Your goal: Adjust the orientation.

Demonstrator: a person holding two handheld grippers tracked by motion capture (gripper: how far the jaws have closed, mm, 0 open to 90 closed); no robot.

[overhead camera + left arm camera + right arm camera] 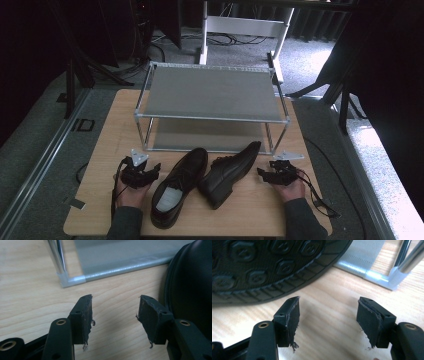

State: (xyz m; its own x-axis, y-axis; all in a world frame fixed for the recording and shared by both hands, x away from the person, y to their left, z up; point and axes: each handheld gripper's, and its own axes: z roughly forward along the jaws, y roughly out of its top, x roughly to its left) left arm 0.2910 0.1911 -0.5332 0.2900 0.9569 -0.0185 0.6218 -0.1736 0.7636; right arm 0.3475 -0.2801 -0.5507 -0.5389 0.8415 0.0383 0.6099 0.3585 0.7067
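Wooden counter [110, 150] carries a two-tier rack [210, 92] at its far side. Two black shoes [210, 175] lie just near of it, between the left gripper [142, 172] and right gripper [272, 175], both wide and empty, likely poised to shelve them.

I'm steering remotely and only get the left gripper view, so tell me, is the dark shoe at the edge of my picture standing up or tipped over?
Observer: The left shoe beside your left gripper stands upright, opening facing up.
Operator: Is there a second shoe?
Observer: Yes, the right shoe lies tipped on its side; the right gripper view shows its tread.
Operator: What is the right gripper doing?
Observer: The right gripper rests on the table beside that shoe, jaws open, nothing between them.
Operator: Is the rack loaded?
Observer: No, the rack has nothing on its top shelf.
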